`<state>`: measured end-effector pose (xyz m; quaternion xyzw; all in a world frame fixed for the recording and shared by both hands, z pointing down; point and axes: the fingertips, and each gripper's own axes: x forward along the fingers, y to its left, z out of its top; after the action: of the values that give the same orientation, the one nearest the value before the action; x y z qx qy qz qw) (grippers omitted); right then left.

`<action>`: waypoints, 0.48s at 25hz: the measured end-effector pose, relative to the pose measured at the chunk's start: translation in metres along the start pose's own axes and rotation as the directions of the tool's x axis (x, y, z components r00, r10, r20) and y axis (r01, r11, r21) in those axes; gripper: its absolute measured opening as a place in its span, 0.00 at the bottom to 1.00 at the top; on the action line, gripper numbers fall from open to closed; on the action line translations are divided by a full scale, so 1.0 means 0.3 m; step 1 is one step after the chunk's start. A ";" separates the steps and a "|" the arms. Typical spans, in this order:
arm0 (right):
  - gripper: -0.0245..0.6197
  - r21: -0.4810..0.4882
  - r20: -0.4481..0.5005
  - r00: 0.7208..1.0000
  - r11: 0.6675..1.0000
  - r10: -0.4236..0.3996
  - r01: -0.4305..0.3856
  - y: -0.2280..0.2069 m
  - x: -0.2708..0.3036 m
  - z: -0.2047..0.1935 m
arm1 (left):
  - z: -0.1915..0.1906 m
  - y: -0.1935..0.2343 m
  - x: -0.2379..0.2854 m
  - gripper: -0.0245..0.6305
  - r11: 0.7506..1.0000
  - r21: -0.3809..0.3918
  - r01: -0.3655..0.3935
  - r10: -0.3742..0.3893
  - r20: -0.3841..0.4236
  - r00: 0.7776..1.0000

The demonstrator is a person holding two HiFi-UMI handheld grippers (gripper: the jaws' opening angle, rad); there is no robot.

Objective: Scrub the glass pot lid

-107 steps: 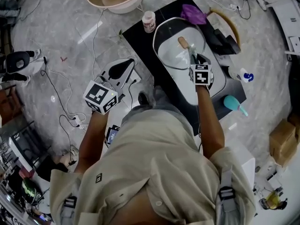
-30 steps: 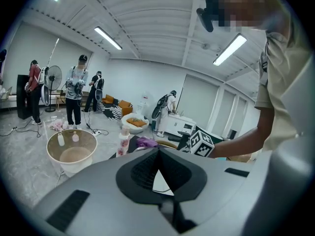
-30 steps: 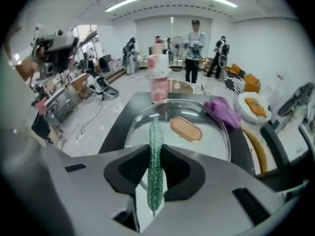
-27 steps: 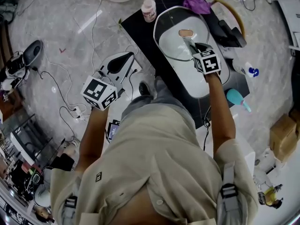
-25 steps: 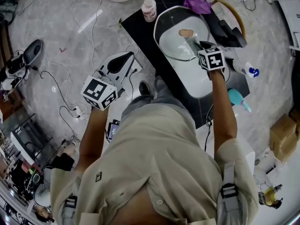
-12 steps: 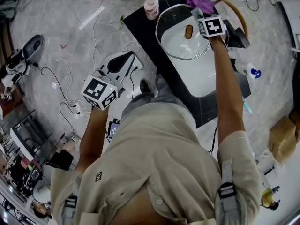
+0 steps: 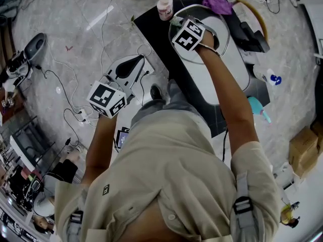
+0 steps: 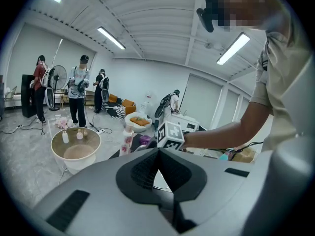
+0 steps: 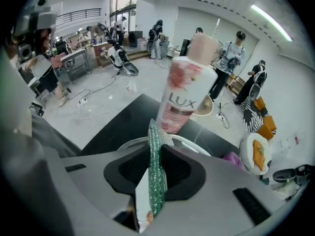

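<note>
One big shift to note for the right gripper (image 9: pixel 156 154): half a second back, up at the far right rim of the glass pot lid (image 7: pixel 221 30), beside the purple cloth (image 7: pixel 218 2); now over at the lid's left edge, close to the pink bottle (image 7: pixel 164 7). Before that, near the middle of the glass. Reads as wide scrubbing strokes from side to side rather than work on one spot, so probably well into the scrubbing. Pinches a green scouring pad (image 9: pixel 156 191) tight between its jaws, edge-on, aimed down toward the rim. Cannot tell about contact between pad and glass. Same place for the lid throughout: inside the white basin (image 7: pixel 233 82) on the black table (image 7: pixel 151 32). Nothing new for the left gripper (image 8: pixel 158 155): hangs off to the side over the floor, well apart from the table, jaws pressed together on nothing. Leaves the lid unsteadied, with some risk of sliding under a hard stroke.
</note>
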<state>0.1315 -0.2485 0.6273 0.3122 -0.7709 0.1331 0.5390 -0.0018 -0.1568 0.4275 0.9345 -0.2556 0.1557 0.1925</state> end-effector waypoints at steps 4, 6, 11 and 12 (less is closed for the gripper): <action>0.18 0.009 0.033 0.999 0.999 0.041 -0.042 0.148 -0.041 -0.035 | 0.000 -0.012 -0.003 0.06 1.000 0.002 0.006 -0.006 0.005 1.000; 0.18 0.056 0.052 0.997 0.997 0.056 -0.059 0.205 -0.073 -0.084 | 0.001 -0.014 -0.003 0.06 1.000 0.002 0.009 -0.009 0.006 1.000; 0.18 0.213 0.065 0.996 0.974 0.058 -0.070 0.276 -0.155 -0.275 | -0.001 -0.014 -0.002 0.06 1.000 0.004 0.016 -0.016 0.003 1.000; 0.18 0.253 0.063 0.997 0.965 0.050 -0.065 0.271 -0.170 -0.321 | 0.000 -0.015 0.001 0.06 1.000 0.004 0.017 -0.017 0.002 1.000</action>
<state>0.1640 -0.1165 0.6282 0.3600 -0.7709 0.2379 0.4685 0.0008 -0.1534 0.4264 0.9373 -0.2474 0.1535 0.1917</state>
